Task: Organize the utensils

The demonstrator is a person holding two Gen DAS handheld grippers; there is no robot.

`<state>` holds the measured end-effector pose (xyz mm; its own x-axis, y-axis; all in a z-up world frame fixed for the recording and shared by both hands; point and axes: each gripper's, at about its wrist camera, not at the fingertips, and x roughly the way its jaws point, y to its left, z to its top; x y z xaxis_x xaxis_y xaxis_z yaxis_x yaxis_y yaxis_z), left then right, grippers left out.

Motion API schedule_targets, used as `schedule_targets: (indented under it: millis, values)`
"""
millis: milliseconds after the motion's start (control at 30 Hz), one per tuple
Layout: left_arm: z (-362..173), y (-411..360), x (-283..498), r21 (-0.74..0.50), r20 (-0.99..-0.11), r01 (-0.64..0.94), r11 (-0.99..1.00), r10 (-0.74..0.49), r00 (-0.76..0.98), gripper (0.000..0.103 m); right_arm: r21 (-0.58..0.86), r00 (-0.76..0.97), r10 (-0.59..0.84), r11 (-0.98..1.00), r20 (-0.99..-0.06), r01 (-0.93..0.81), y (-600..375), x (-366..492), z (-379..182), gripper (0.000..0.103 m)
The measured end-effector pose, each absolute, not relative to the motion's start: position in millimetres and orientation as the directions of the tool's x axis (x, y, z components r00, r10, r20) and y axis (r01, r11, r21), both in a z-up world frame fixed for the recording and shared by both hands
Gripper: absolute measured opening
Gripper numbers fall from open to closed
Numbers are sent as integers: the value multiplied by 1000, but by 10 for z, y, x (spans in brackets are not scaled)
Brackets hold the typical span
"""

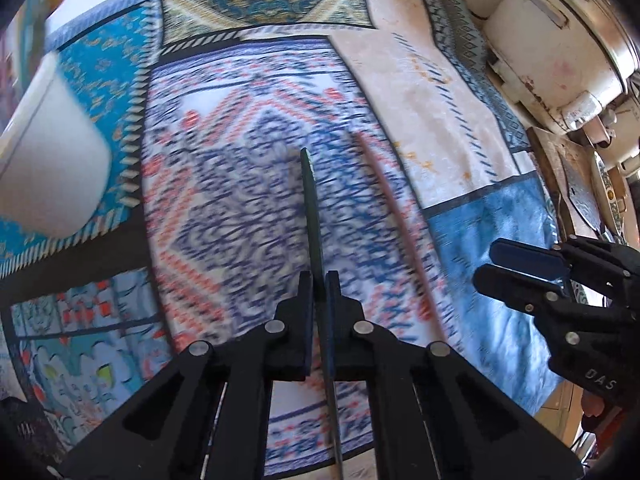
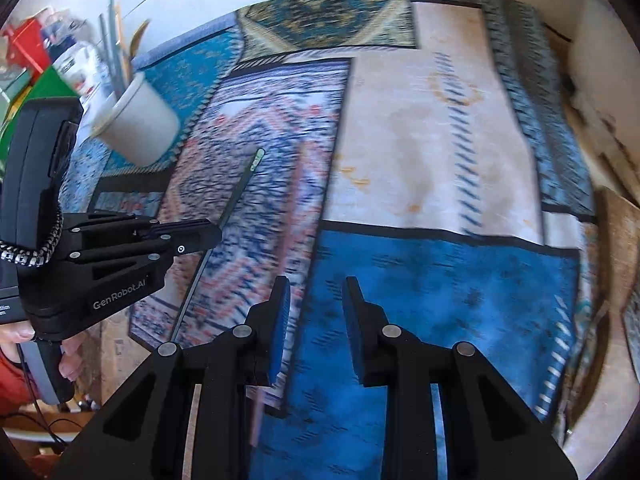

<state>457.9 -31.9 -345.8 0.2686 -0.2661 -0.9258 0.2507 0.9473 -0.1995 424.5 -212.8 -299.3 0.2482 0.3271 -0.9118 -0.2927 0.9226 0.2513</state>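
Left gripper (image 1: 319, 280) clamps a dark chopstick (image 1: 310, 200) above the patterned cloth (image 1: 460, 128), white cup (image 2: 140, 124) near its edge, while the right gripper (image 2: 316, 292) hangs parted, empty.

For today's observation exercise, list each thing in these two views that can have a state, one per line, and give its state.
left gripper: shut on the dark chopstick
dark chopstick: held off the cloth
reddish chopstick: lying loose on the cloth, blurred
right gripper: open, holding nothing
white cup: upright, utensils standing in it
patterned cloth: spread flat
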Motion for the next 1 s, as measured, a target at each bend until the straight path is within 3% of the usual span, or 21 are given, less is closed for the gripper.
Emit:
schedule_targets:
  millis: [167,467,767,1000]
  values:
    - [-3467,-65,4556,-217,-932,236,947,-273,238,3,257,226,327,922,-918,-290,-1867,4298,-3142,23]
    - [-3459,62,4486,-189,-939,241,952,-247,238,6,118,277,224,928,-934,-353,-1718,4262,-3192,7]
    - [-3466,-35,4548,-167,-949,241,956,-223,225,6,72,292,177,939,-940,-337,-1903,4387,-3192,6]
    - [-3462,-210,4456,-46,-952,305,951,-134,274,6,60,313,159,951,-937,-302,-1751,4500,-3211,10]
